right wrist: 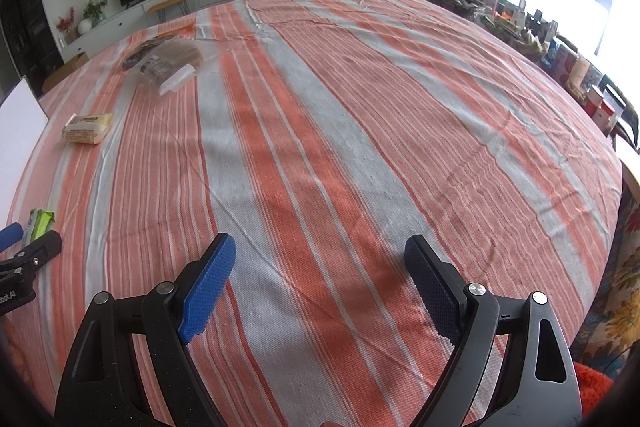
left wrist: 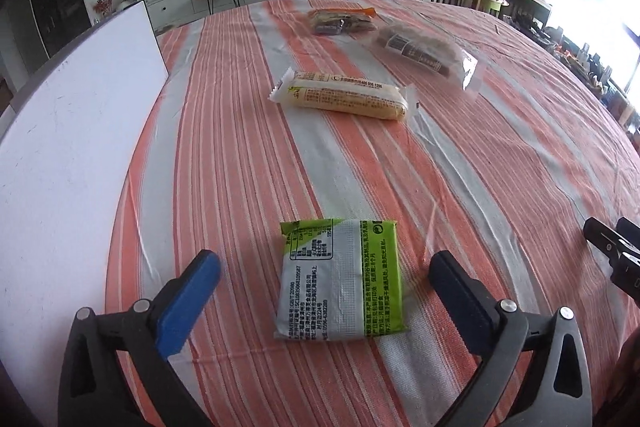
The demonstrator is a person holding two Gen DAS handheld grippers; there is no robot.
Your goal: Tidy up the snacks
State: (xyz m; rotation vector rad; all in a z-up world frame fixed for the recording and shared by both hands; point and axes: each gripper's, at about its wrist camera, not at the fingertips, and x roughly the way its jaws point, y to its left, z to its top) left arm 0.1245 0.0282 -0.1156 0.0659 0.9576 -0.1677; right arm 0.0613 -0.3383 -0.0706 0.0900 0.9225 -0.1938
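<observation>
A green and silver snack packet (left wrist: pixel 342 281) lies flat on the striped tablecloth (left wrist: pixel 460 163), between the open fingers of my left gripper (left wrist: pixel 324 267), which does not touch it. Farther off lie a yellow snack bar (left wrist: pixel 344 95), a clear bag of brown snacks (left wrist: pixel 428 51) and a dark snack pack (left wrist: pixel 340 21). In the right wrist view, my right gripper (right wrist: pixel 320 259) is open and empty above bare cloth (right wrist: pixel 360 147). The green packet (right wrist: pixel 38 223), the yellow bar (right wrist: pixel 86 127) and the clear bag (right wrist: pixel 168 65) show at its left.
A white board (left wrist: pixel 76 131) lies on the table's left side. The right gripper's tip (left wrist: pixel 612 251) shows at the right edge of the left wrist view. Chairs and a cluttered shelf (right wrist: pixel 560 47) stand beyond the table's right edge.
</observation>
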